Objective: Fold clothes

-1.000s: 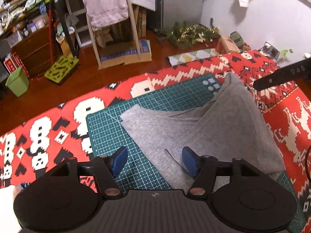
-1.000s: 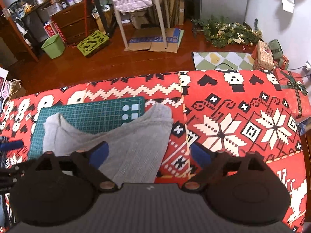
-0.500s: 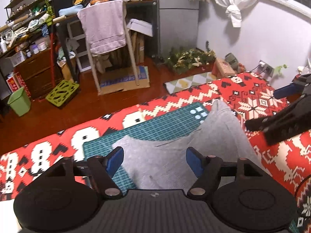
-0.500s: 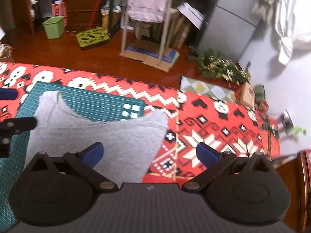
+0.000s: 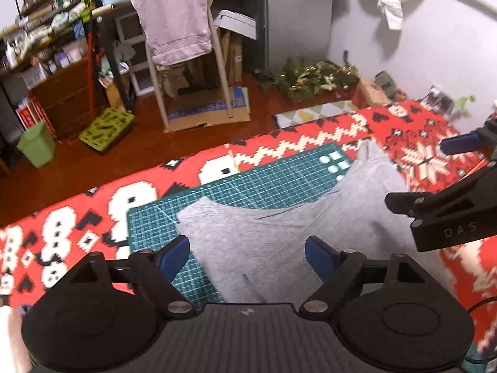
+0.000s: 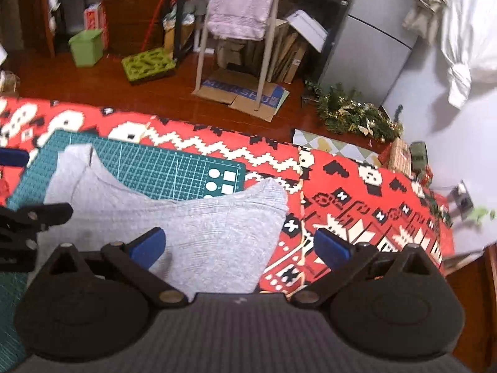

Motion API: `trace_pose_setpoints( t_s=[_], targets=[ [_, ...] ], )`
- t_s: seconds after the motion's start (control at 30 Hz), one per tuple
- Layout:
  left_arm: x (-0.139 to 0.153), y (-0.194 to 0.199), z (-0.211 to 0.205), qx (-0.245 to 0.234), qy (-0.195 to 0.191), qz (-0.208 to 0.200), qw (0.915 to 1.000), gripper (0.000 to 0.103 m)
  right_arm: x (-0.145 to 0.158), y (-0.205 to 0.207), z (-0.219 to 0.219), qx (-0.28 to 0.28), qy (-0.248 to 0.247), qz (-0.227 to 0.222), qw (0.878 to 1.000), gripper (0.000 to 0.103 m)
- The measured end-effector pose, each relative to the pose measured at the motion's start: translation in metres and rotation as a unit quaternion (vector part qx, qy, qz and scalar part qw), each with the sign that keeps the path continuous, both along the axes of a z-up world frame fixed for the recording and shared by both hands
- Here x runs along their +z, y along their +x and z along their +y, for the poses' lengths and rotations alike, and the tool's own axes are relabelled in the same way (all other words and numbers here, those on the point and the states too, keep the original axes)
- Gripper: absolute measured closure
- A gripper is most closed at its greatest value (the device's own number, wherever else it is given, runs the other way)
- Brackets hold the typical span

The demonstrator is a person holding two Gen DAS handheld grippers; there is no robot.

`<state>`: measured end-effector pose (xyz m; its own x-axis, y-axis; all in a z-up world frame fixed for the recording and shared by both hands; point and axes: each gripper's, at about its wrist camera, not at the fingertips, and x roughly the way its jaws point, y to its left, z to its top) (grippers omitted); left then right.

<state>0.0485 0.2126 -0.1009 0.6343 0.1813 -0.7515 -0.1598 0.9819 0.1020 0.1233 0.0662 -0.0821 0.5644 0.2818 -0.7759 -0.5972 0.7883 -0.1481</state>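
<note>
A grey ribbed garment (image 5: pixel 279 233) (image 6: pixel 186 227) lies folded and flat, partly on the green cutting mat (image 5: pixel 248 183) (image 6: pixel 155 168) and partly on the red patterned cloth. My left gripper (image 5: pixel 247 256) hovers open above the garment's near left part, with nothing between its blue pads. My right gripper (image 6: pixel 238 245) is also open above the garment's right edge, holding nothing. The right gripper's black body (image 5: pixel 447 208) shows at the right of the left wrist view. The left gripper's black finger (image 6: pixel 34 214) shows at the left edge of the right wrist view.
The table carries a red, white and black patterned cloth (image 5: pixel 419 143) (image 6: pixel 372 192). Beyond its far edge are a wooden floor, a chair draped with a pink towel (image 5: pixel 174 18) (image 6: pixel 242 0), flattened cardboard, a green bin (image 5: pixel 35 146) and a wreath (image 6: pixel 351 115).
Both grippers have risen and tilted up, so more of the room shows. The right gripper has moved nearer to the left one. The garment lies as before.
</note>
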Motion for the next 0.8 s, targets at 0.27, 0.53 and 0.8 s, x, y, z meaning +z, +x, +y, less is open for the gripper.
trace_pose_setpoints(
  t_s=[0.27, 0.53, 0.8],
  targets=[
    [0.01, -0.024, -0.018, 0.012, 0.006, -0.013, 0.9998, 0.022, 0.009, -0.048, -0.014, -0.009, -0.017, -0.053, 0.998, 0.001],
    [0.02, -0.067, -0.024, 0.059, -0.125, 0.02, 0.9902, 0.022, 0.039, -0.109, -0.046, 0.005, 0.004, -0.056, 0.998, 0.0],
    [0.02, -0.087, -0.01, 0.083, -0.208, 0.046, 0.9735, 0.033, 0.063, -0.109, -0.098, -0.028, 0.145, 0.043, 0.988, 0.007]
  ],
)
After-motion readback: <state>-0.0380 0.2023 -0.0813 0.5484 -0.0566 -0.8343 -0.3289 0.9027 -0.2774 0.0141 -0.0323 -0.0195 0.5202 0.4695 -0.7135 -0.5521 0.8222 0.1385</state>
